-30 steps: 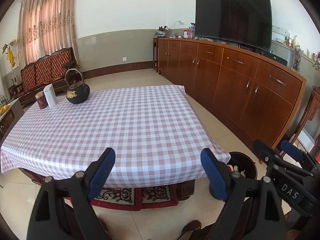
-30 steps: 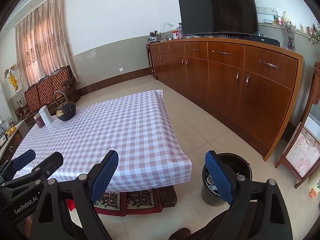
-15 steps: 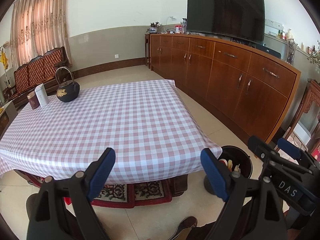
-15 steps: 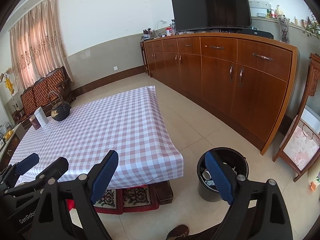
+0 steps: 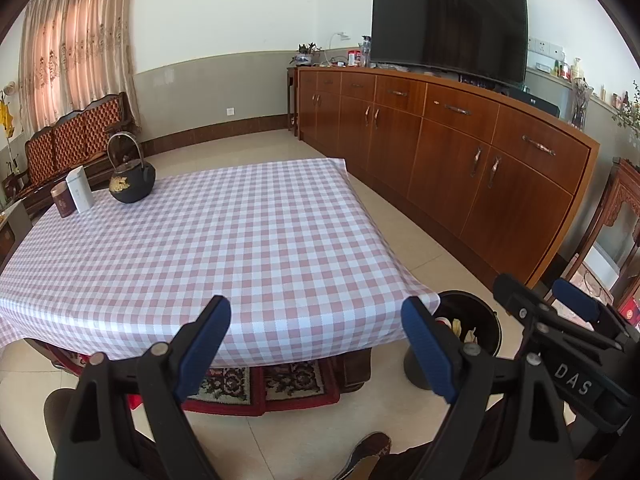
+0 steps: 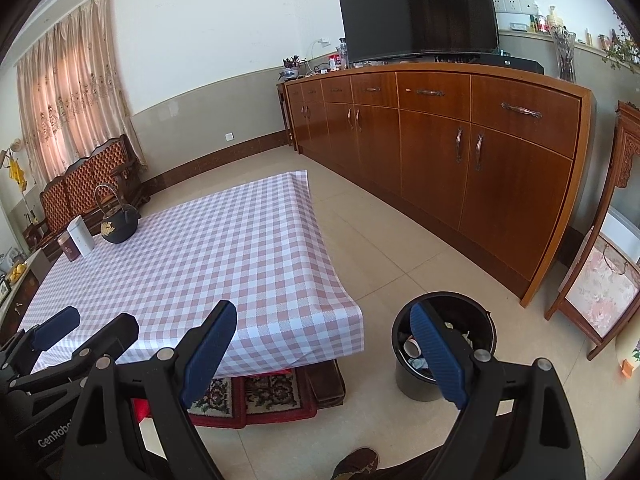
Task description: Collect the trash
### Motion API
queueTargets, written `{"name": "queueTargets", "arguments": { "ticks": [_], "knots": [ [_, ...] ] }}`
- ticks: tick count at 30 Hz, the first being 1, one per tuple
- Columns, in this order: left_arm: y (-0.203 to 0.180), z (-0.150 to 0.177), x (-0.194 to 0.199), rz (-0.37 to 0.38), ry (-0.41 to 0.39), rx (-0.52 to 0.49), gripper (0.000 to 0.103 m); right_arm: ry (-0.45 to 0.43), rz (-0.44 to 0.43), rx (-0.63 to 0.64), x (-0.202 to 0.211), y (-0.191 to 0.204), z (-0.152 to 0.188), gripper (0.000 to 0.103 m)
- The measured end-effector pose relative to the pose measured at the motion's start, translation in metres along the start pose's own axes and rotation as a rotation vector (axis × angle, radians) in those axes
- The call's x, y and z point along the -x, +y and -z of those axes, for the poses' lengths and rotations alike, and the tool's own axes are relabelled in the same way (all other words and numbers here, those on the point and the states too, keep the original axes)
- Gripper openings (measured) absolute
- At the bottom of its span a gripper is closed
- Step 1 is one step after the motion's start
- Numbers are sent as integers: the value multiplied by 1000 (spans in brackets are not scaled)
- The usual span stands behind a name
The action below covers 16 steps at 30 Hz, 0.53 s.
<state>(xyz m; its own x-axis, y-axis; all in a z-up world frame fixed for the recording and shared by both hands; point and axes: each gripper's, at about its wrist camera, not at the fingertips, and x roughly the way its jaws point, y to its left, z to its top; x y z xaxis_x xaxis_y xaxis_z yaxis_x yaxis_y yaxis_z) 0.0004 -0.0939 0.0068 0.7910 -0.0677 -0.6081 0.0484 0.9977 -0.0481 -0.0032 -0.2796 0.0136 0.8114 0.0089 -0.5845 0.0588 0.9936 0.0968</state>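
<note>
A black trash bin [image 5: 414,372] [image 6: 412,384] stands on the tiled floor beside the table's near right corner. Several pieces of trash [image 5: 470,334] [image 6: 412,347] lie inside it. My left gripper [image 5: 316,320] hangs open and empty over the near edge of the checked tablecloth [image 5: 248,248]. My right gripper [image 6: 323,320] is open and empty too, held over the table corner, with its right finger across the bin's mouth. Each gripper also shows at the edge of the other's view: the right gripper [image 5: 560,320] and the left gripper [image 6: 80,332].
A black teapot [image 5: 132,182], a white box [image 5: 80,192] and a brown tin [image 5: 61,200] stand at the table's far left corner. A long wooden sideboard [image 6: 460,152] with a television lines the right wall. A patterned rug [image 6: 264,396] lies under the table. A person's shoe [image 5: 368,450] is near.
Both views have drifted slightly, and the bin shows more fully in the left wrist view. Both grippers have stayed open and empty.
</note>
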Motion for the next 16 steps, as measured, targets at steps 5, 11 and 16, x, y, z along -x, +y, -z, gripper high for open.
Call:
{"name": "queueTargets", "arguments": {
  "ticks": [5,11,16],
  "knots": [
    [-1,1,-2,3,9,5,88,1,0,2,0,-1,0,90],
    [-4,1,-5,23,7,2,88,4,1,0,-1,-2,2,90],
    [-8,0,-2,42,-27,-6,88,0,10,-11,0,-6,3,90]
  ]
}}
